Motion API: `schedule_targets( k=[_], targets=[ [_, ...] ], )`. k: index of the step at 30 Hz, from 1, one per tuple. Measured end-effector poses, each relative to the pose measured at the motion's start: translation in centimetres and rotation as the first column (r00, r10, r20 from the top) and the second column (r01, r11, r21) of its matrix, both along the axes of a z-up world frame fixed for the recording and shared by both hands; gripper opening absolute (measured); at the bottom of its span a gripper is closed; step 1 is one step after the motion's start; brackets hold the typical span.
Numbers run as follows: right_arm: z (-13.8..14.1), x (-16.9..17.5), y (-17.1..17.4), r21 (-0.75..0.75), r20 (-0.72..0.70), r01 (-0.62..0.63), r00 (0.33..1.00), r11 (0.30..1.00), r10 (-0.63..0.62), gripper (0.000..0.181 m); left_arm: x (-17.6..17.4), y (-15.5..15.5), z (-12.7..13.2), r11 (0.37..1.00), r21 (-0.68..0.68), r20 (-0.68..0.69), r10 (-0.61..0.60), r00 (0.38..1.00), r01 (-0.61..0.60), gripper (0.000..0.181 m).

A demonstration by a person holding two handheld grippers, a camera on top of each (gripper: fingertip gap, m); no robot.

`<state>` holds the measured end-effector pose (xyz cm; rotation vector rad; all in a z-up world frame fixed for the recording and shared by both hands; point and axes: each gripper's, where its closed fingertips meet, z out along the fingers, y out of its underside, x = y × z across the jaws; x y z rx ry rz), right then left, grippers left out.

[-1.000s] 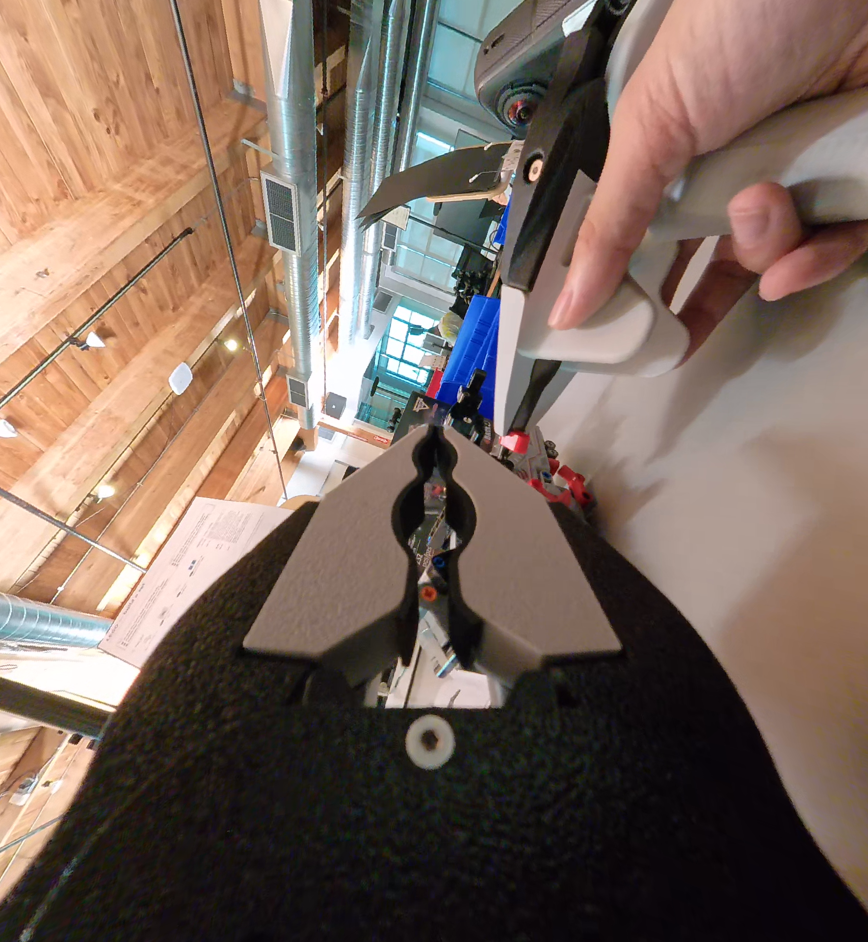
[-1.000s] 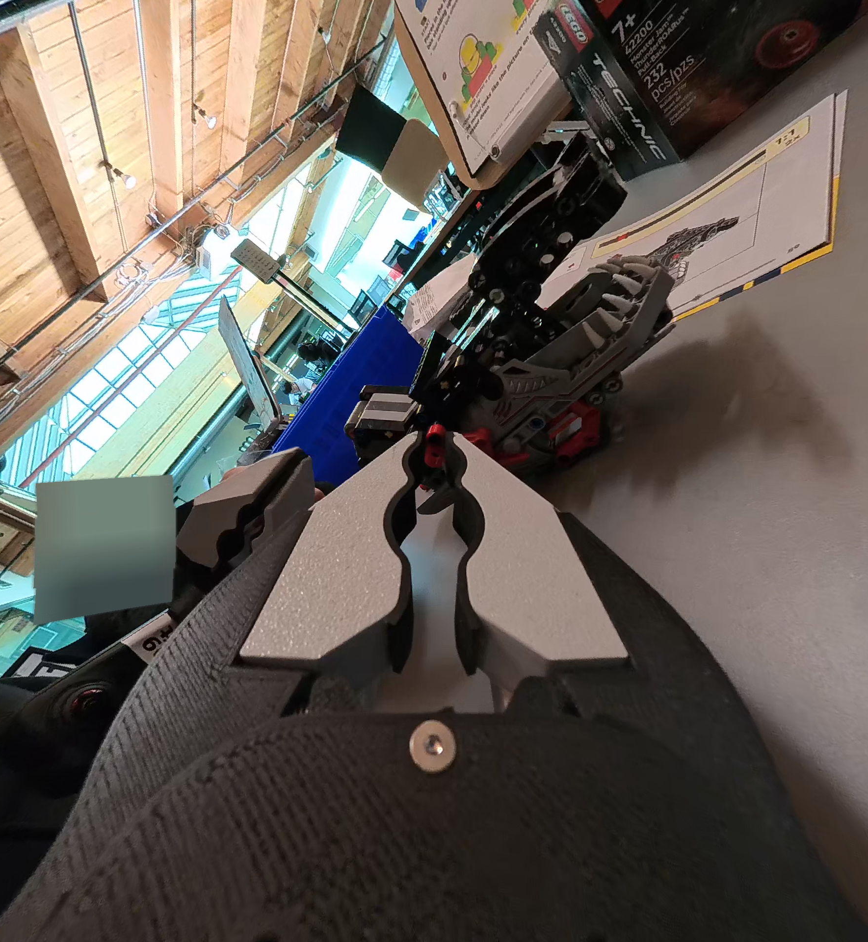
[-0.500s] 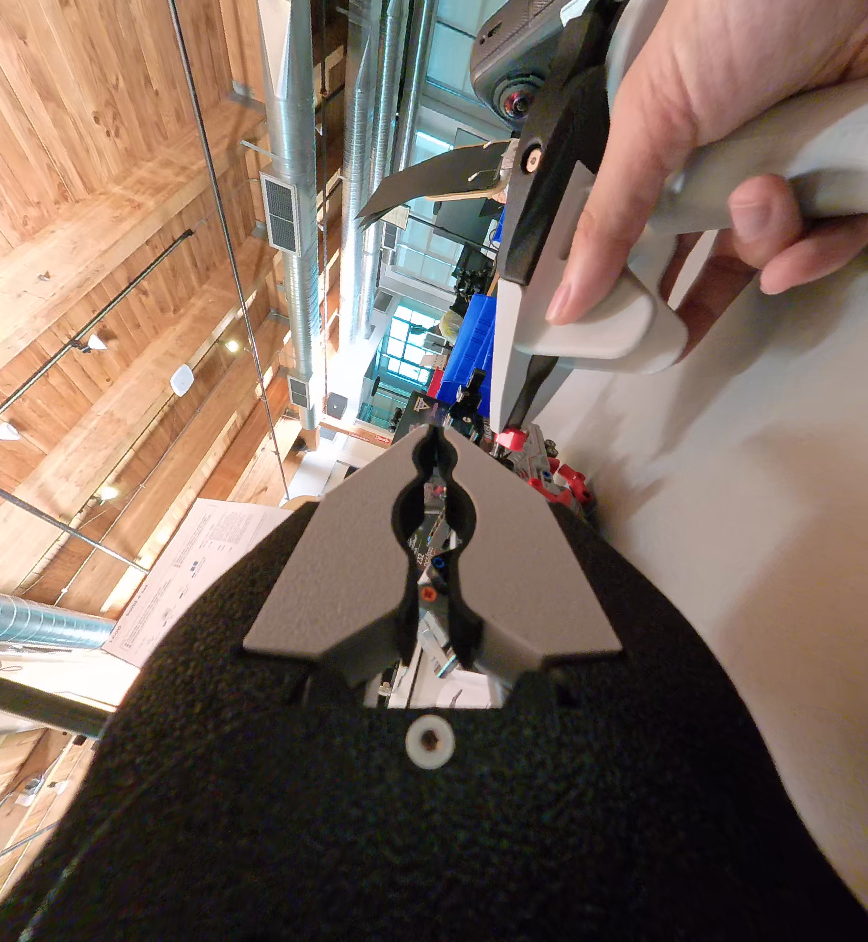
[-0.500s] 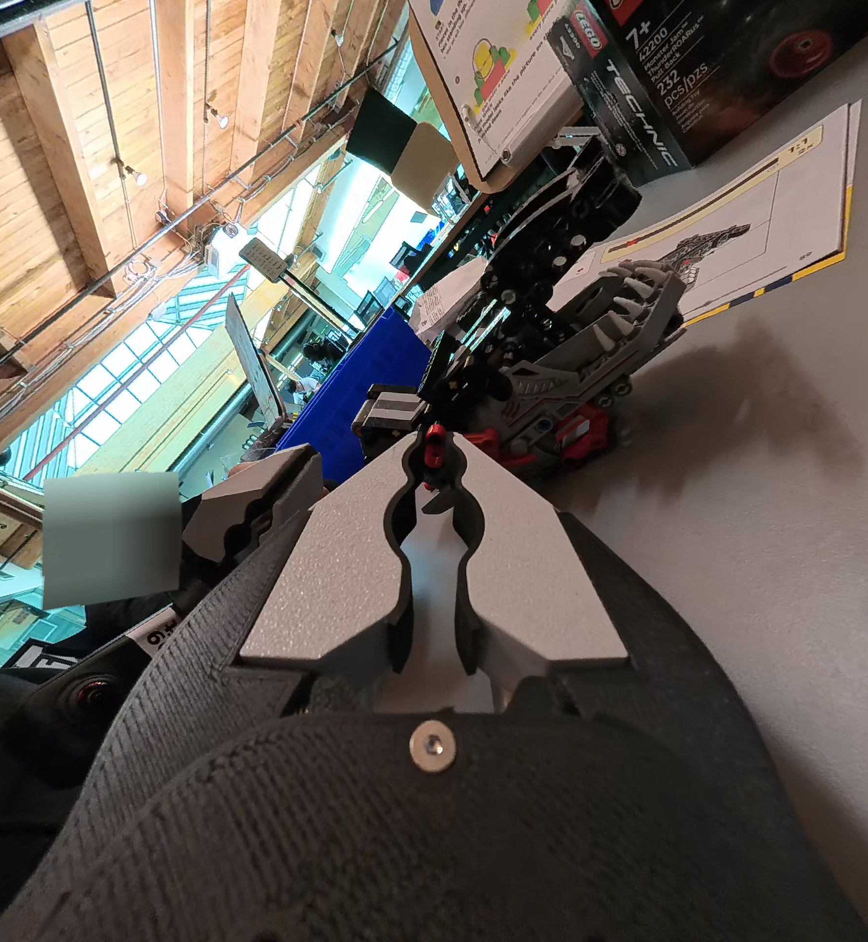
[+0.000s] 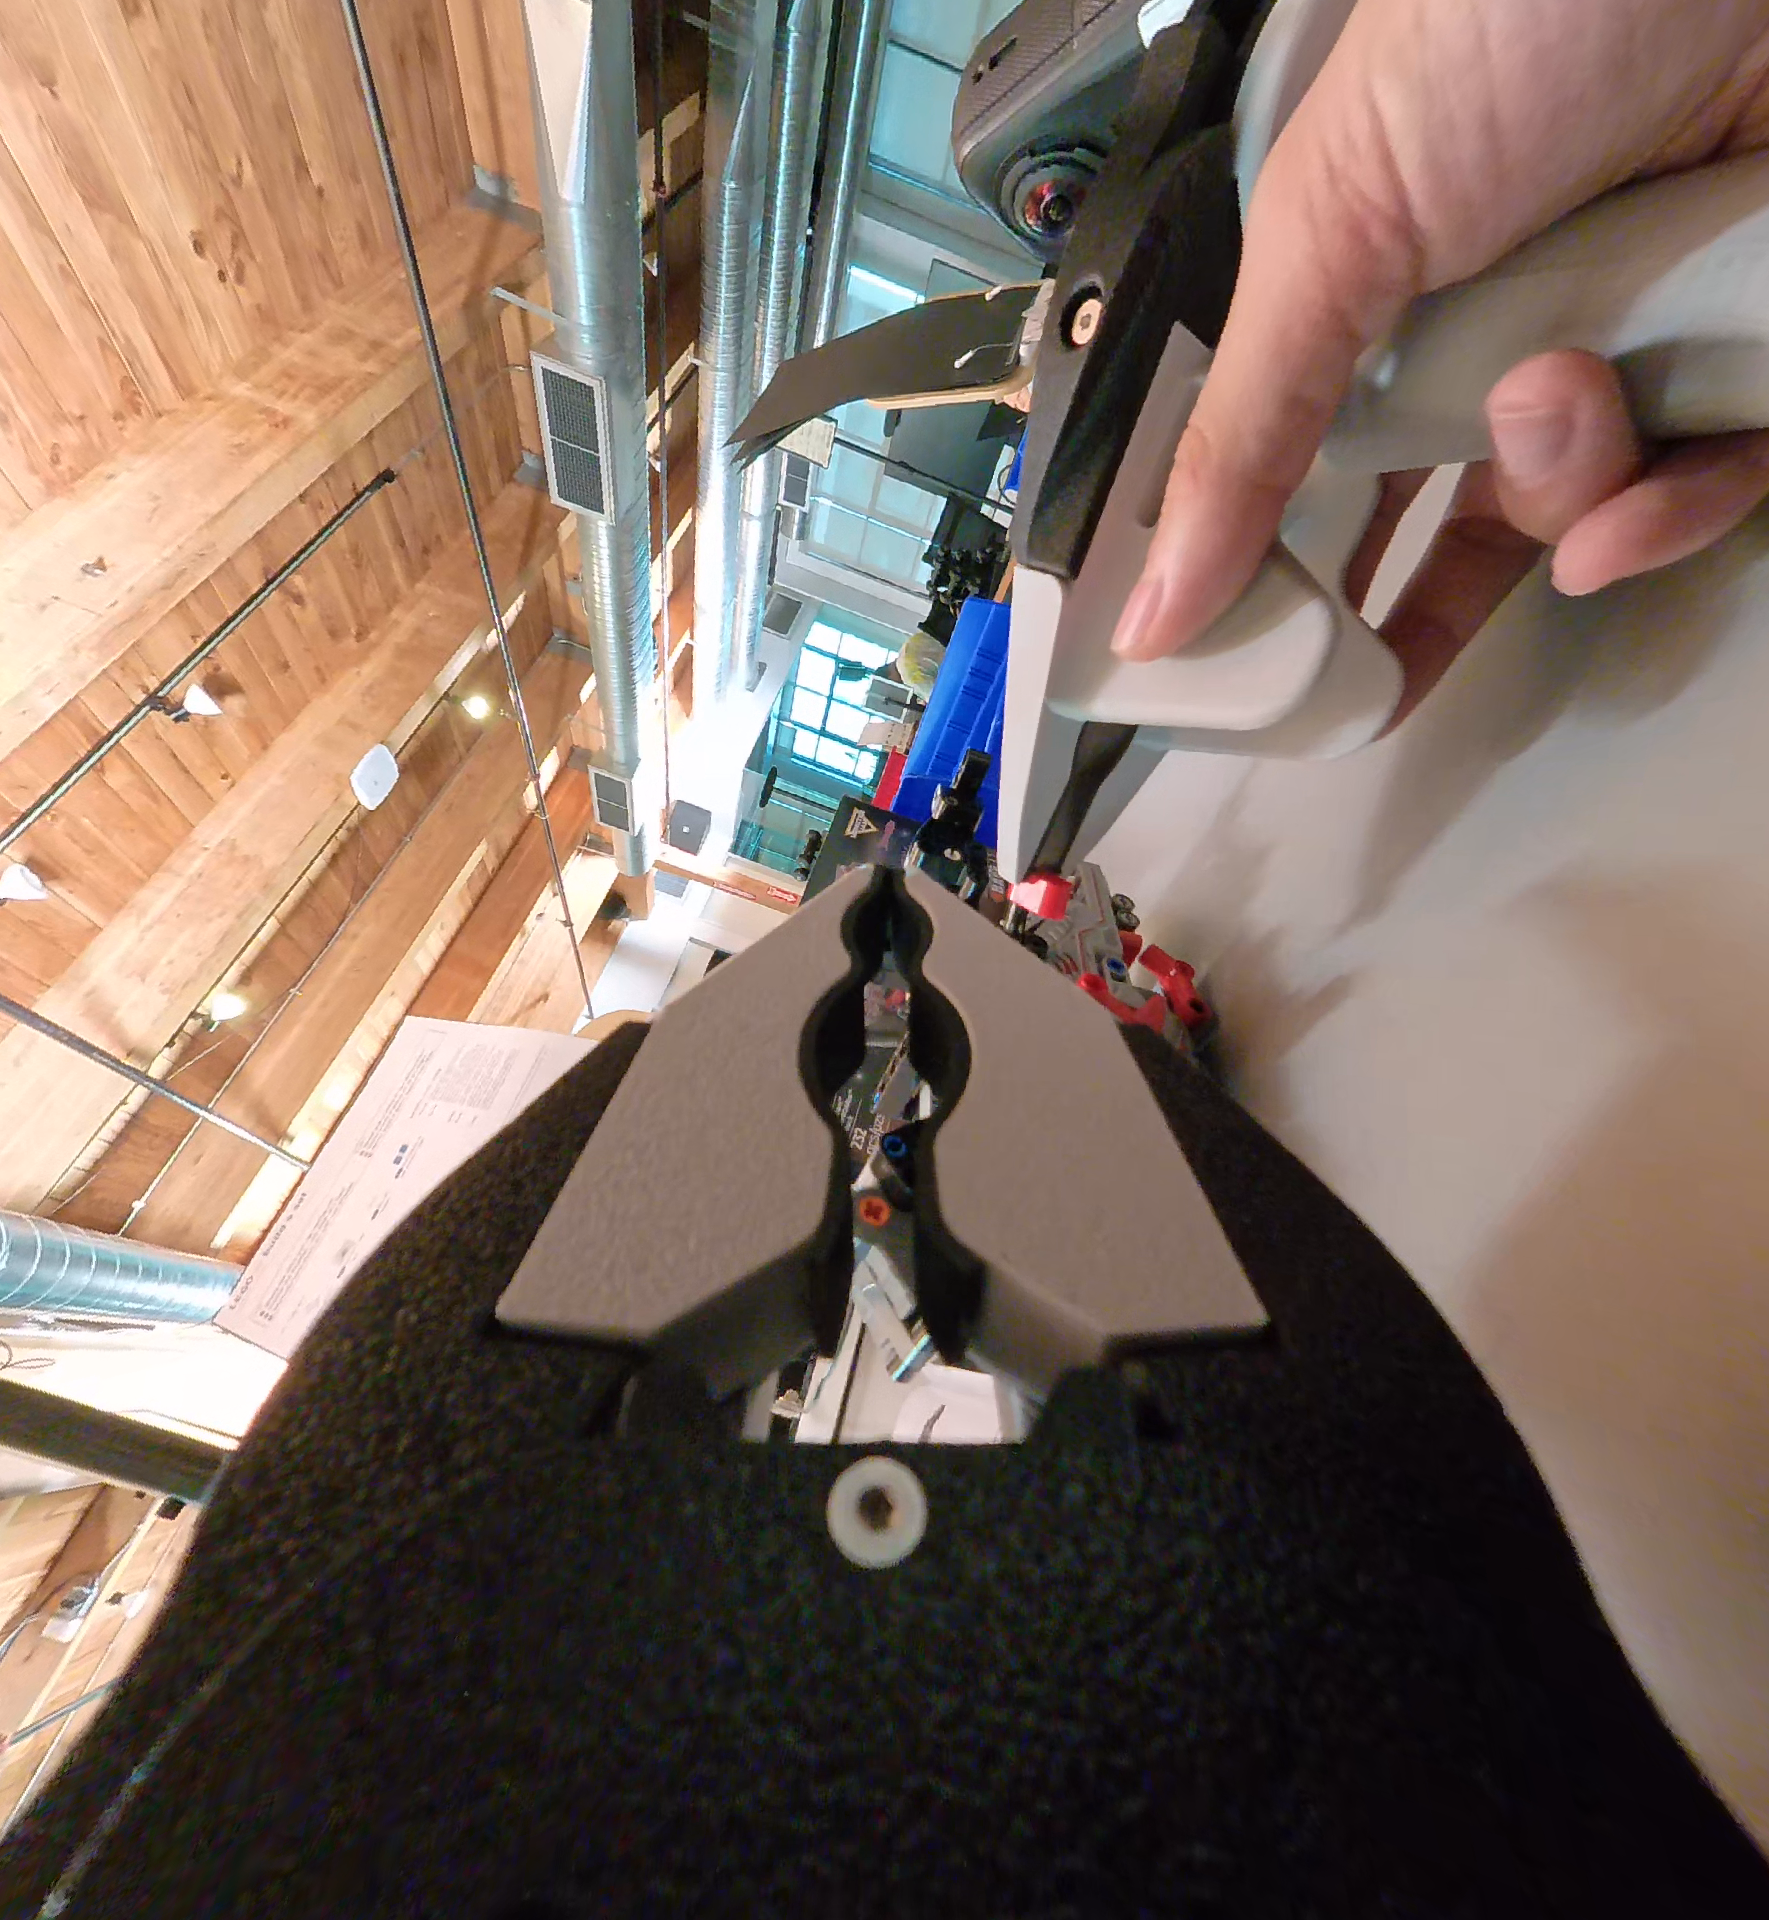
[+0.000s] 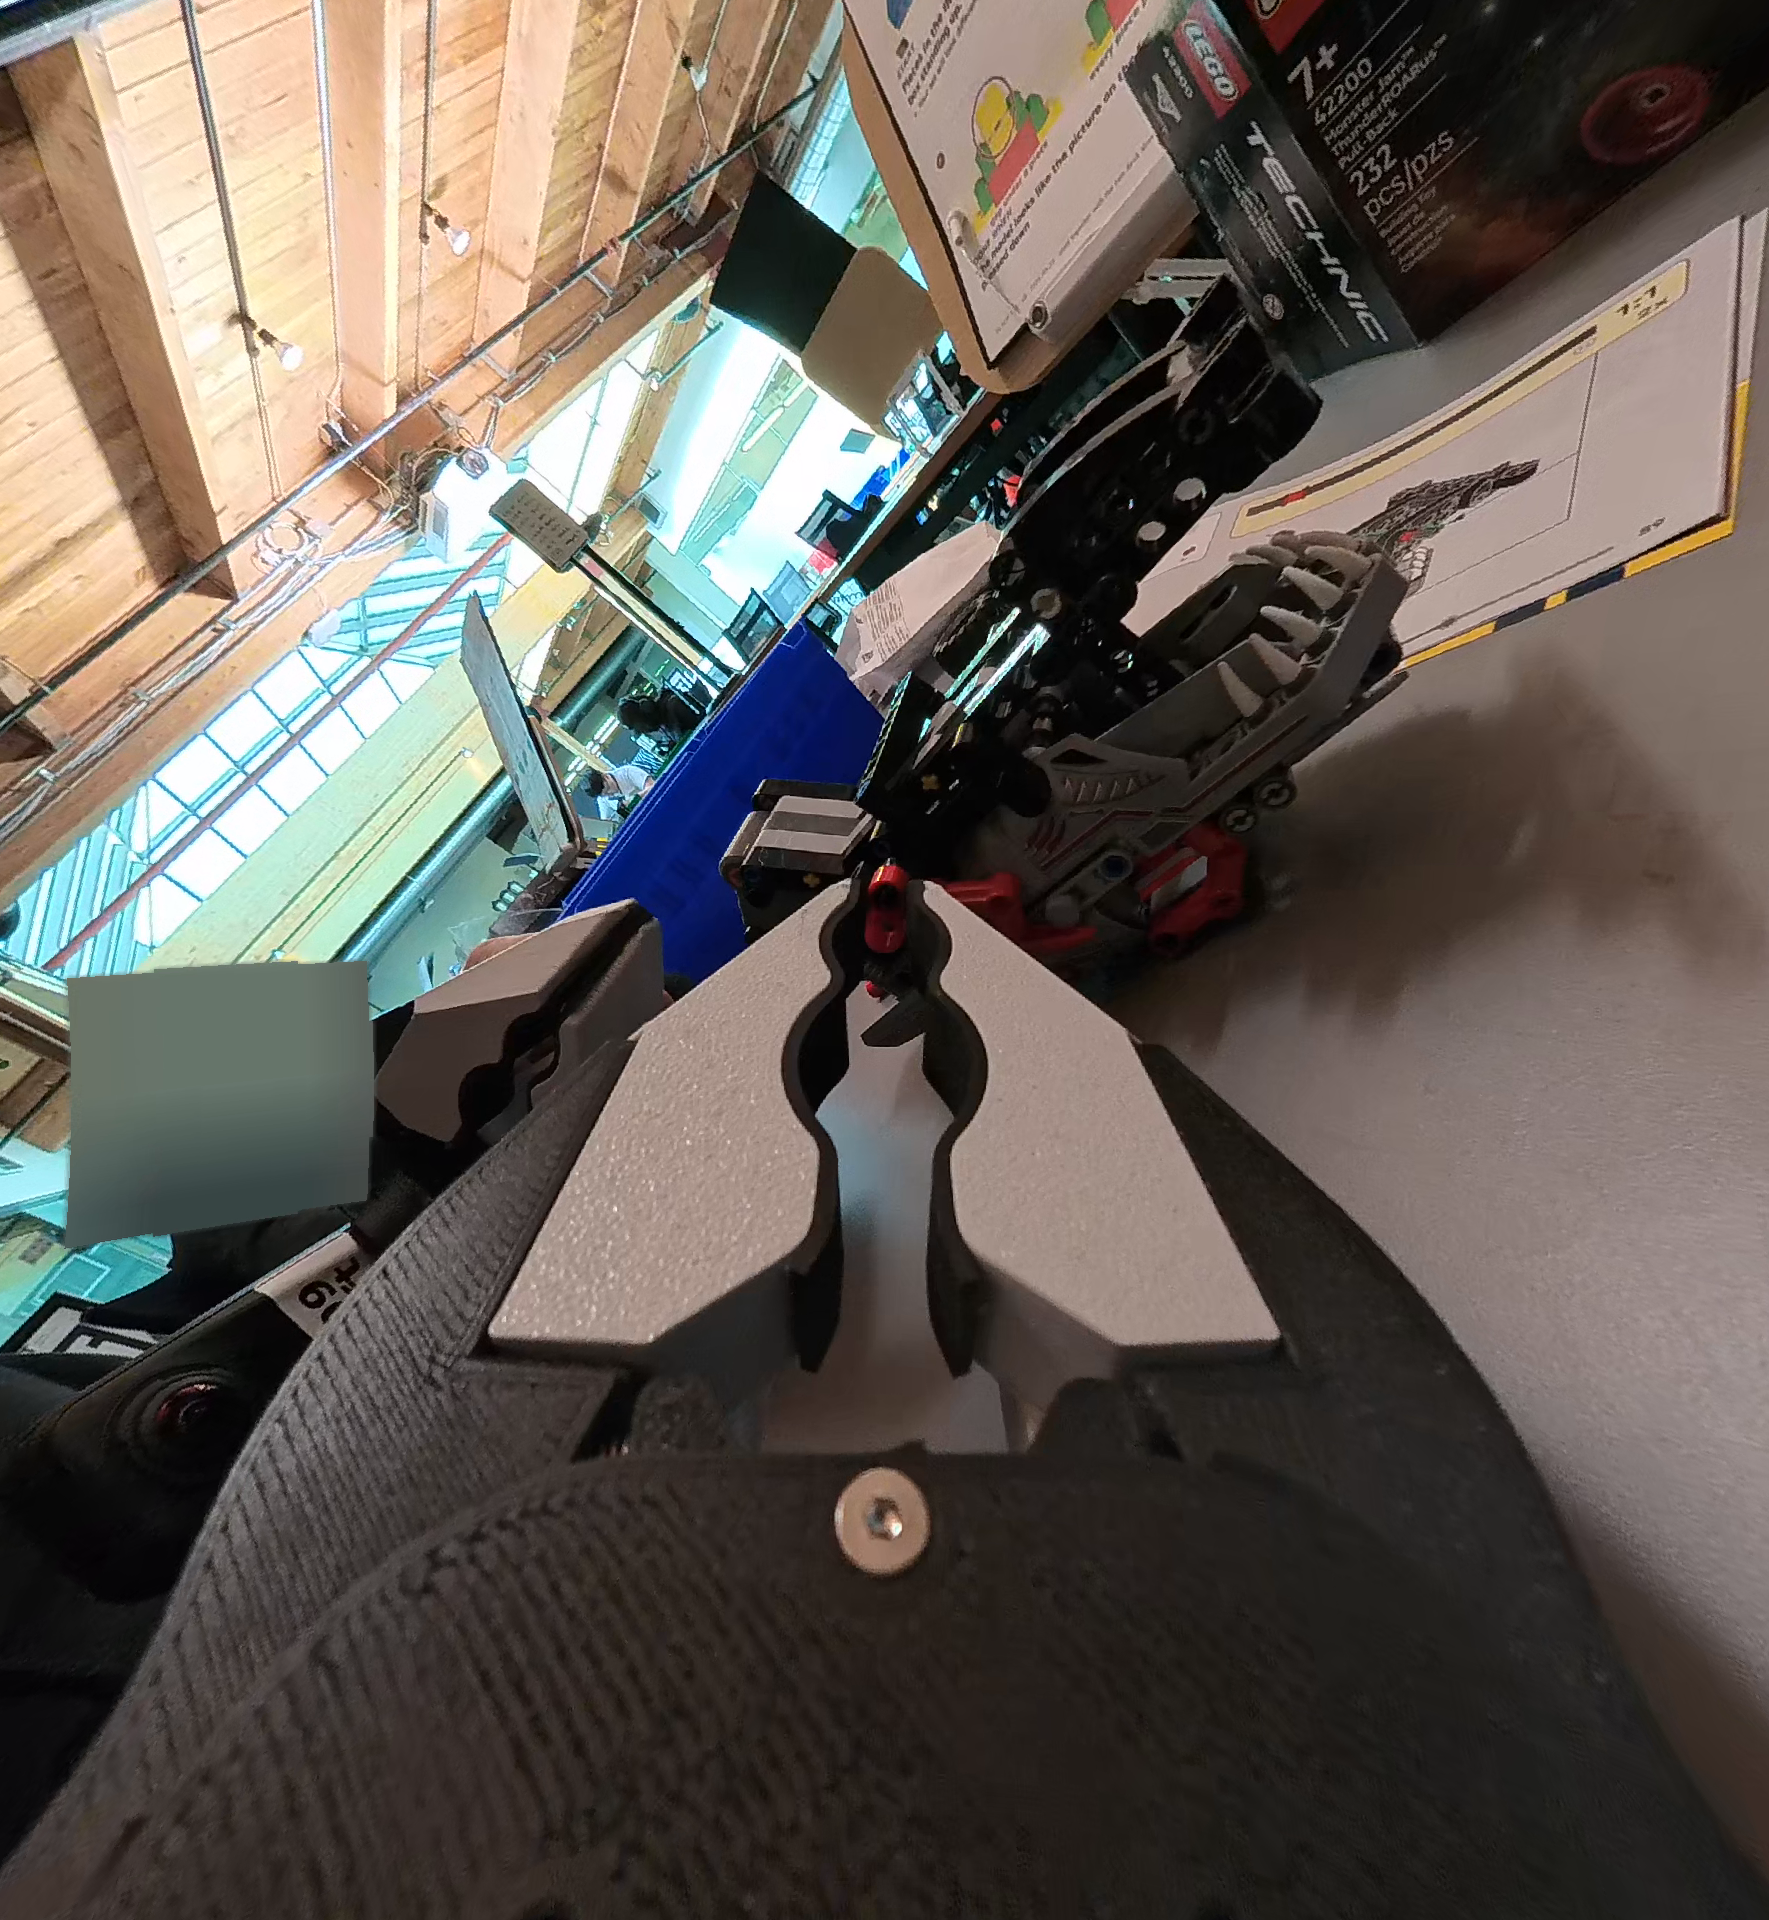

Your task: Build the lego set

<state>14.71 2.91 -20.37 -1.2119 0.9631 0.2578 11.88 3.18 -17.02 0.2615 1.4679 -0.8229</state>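
The part-built lego model (image 6: 1119, 769), grey and black with white teeth and red parts, lies on the grey table (image 6: 1482, 1195). My right gripper (image 6: 885, 894) is shut on a small red lego pin (image 6: 885, 920), held just short of the model's near end. In the left wrist view a hand holds that gripper (image 5: 1036, 868) with the red pin (image 5: 1041, 894) over the model (image 5: 1119, 956). My left gripper (image 5: 885, 883) is shut with nothing visible between its tips. It sits left of the right gripper, as the right wrist view (image 6: 631, 930) shows.
An open instruction booklet (image 6: 1482, 499) lies beyond the model. The black lego box (image 6: 1431, 156) and a white sign board (image 6: 1015, 156) stand behind it. A blue bin (image 6: 755, 769) is at the table's far side. Bare table (image 5: 1534, 1143) lies to the right. Tip to tip, the grippers are about 4 cm apart.
My right gripper with the red pin has shifted slightly, and the model sits a little higher and to the right in its view. The left gripper has barely moved.
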Motion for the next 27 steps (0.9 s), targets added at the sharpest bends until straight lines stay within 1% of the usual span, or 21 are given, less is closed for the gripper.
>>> schedule_targets(
  k=[18,22,27],
  targets=[
    [0.8,-0.6,0.0,0.024,0.059,-0.017,0.998,1.0,0.016,0.006,-0.5,-0.1,0.3,1.0,0.003,0.033,0.0,0.999,0.0,0.0],
    [1.2,-1.0,0.0,0.031,0.097,-0.03,0.995,0.999,0.027,0.006,-0.4,-0.1,0.2,1.0,0.004,0.032,0.004,0.999,-0.004,0.0],
    [2.0,-2.0,0.1,0.051,0.176,-0.064,0.983,0.997,0.054,0.006,-0.2,0.4,0.4,0.999,-0.029,0.019,0.021,1.0,-0.021,0.0]
  ],
)
